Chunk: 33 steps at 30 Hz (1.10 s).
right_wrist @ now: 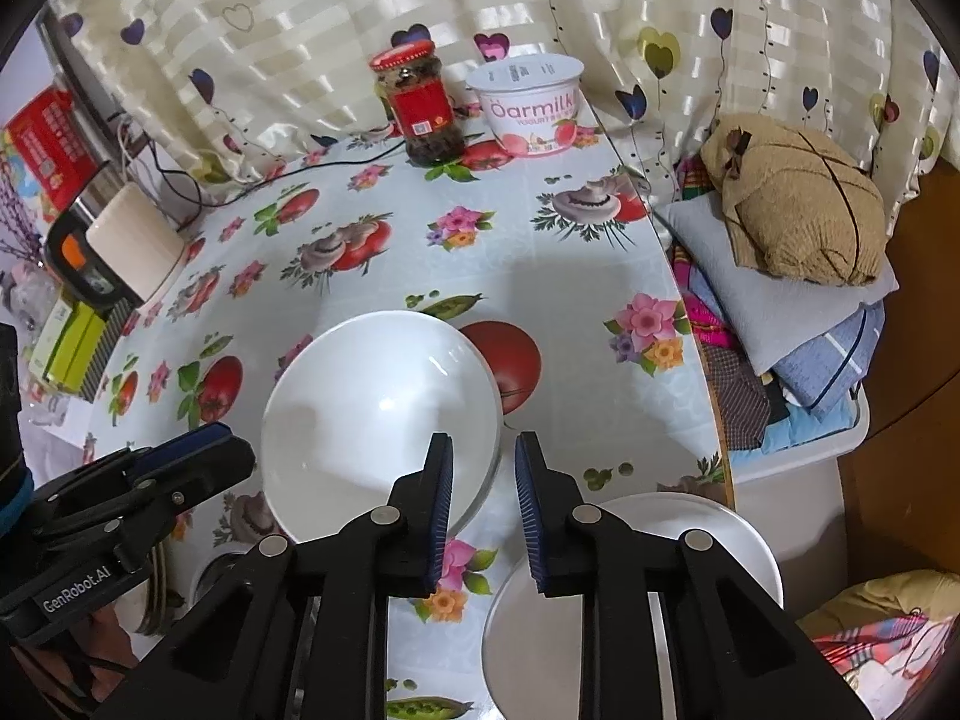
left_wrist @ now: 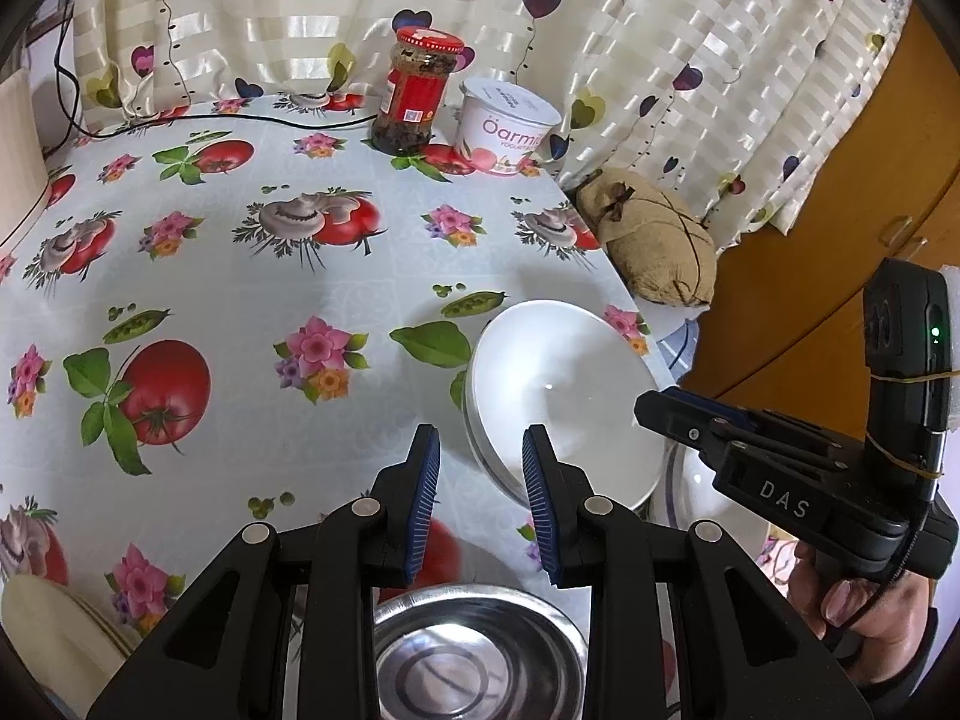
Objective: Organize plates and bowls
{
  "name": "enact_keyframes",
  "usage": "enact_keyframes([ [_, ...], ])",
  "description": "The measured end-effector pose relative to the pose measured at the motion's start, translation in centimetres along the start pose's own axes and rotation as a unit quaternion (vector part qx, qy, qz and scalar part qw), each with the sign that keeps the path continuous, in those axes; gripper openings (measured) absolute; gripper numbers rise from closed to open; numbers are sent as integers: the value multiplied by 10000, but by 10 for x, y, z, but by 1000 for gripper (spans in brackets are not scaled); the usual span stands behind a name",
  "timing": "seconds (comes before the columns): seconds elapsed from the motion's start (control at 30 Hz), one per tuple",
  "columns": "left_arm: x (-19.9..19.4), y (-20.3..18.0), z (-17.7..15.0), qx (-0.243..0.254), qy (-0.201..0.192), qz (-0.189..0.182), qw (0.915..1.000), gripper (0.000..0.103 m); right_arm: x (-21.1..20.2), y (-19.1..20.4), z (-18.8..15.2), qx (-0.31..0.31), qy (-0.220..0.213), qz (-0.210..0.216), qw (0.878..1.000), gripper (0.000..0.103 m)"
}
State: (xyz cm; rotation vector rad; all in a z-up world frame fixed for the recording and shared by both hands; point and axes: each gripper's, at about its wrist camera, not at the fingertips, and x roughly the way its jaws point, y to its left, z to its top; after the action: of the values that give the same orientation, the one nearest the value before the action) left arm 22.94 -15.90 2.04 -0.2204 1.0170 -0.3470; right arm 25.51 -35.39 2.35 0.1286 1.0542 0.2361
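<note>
A white bowl [left_wrist: 552, 390] [right_wrist: 378, 414] sits nested on another bowl near the table's right edge. My left gripper [left_wrist: 480, 498] hangs open just left of it, with only tablecloth between the pads. Beneath that gripper lies a steel bowl [left_wrist: 474, 654]. My right gripper [right_wrist: 483, 504] stands open with a narrow gap and nothing in it; its left finger [right_wrist: 441, 480] overlaps the white bowl's right rim. A white plate [right_wrist: 630, 588] lies under its right finger. In the left wrist view the right gripper [left_wrist: 654, 414] reaches over the bowl's right side, held by a hand [left_wrist: 852, 600].
Cream plates [left_wrist: 48, 630] lie at the lower left. A red-lidded jar [left_wrist: 414, 96] and a yoghurt tub [left_wrist: 510, 126] stand at the back by the curtain. The table edge [right_wrist: 702, 360] runs down the right, with folded laundry [right_wrist: 798, 222] beyond it. A kettle [right_wrist: 120, 240] stands at the left.
</note>
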Motion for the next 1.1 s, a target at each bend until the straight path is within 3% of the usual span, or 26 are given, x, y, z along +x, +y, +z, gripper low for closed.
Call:
enact_keyframes([
  [0.5,19,0,1,-12,163,122,9998,30,15,0,1,-14,163,-4,9999,16],
  [0.63,20,-6,1,131,176,86,9997,18,17,1,1,-35,180,-22,9998,15],
  [1.1,8,-8,5,182,74,236,9995,16,10,9,5,-58,75,-44,9999,14],
])
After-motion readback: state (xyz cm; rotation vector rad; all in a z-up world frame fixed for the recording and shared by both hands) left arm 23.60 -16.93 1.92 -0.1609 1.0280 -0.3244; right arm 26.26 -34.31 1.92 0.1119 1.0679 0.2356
